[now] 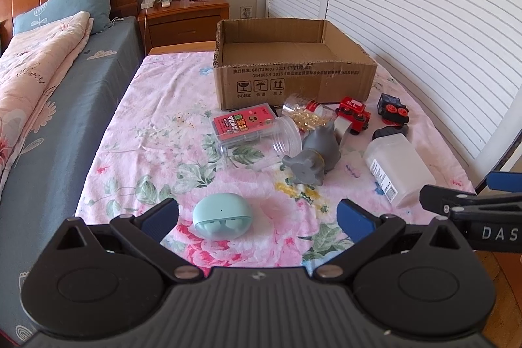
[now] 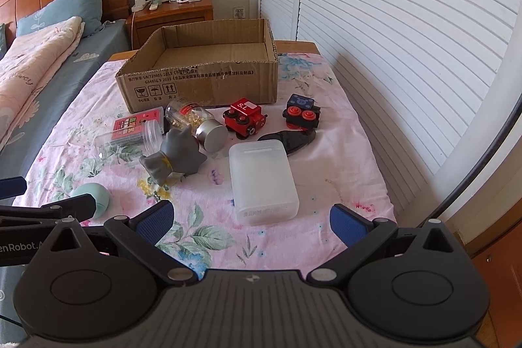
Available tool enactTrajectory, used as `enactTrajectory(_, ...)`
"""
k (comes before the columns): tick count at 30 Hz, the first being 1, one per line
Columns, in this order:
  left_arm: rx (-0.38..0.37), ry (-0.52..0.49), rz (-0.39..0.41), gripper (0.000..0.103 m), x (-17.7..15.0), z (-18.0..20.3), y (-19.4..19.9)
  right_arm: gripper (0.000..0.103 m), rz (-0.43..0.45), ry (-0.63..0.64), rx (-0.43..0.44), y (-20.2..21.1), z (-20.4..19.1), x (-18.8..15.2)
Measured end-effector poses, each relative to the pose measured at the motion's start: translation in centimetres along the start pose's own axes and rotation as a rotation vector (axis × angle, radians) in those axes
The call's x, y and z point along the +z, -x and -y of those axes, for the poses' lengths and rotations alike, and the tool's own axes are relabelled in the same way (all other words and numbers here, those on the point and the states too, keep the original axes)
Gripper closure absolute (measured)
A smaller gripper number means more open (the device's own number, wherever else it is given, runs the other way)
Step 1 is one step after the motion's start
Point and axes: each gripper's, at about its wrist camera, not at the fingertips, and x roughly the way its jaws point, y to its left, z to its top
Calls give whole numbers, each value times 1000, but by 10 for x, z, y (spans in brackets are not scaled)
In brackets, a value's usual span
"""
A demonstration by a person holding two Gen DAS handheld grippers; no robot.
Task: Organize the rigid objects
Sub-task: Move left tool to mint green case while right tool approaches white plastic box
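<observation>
Starting the sort: nothing lies in the open brown corrugated cardboard box (image 1: 293, 80) yet. Your left gripper (image 1: 257, 217) and right gripper (image 2: 251, 217) hover with jaws fully spread, holding nothing. The smooth mint-green rounded plastic earbud case (image 1: 222, 219) lies between the left jaws on the floral-sheeted counter (image 1: 156, 119); descend, then close. Expect the frosted white rectangular plastic container (image 2: 262, 181), just ahead of the right jaws, to be slick.
</observation>
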Motion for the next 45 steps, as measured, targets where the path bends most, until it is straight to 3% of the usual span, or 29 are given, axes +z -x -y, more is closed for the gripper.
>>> enactTrajectory(12,-44,-54,35,1,4,-3,-10,0,41,38,55,-5,-2,3)
enactTrajectory(20,-76,-184,80,1,-5,-14,-27,0,81,118,103,-25,4,-1)
enactTrajectory(25,-84,-228,22,1,-17,-28,-50,0,36,116,129,-50,13,-7)
enactTrajectory(36,-132,-189,-87,0,-32,-43,-86,0,-80,133,127,-102,24,-24)
enactTrajectory(45,-199,-234,-70,1,-24,-47,-97,0,-23,194,128,-104,24,-30)
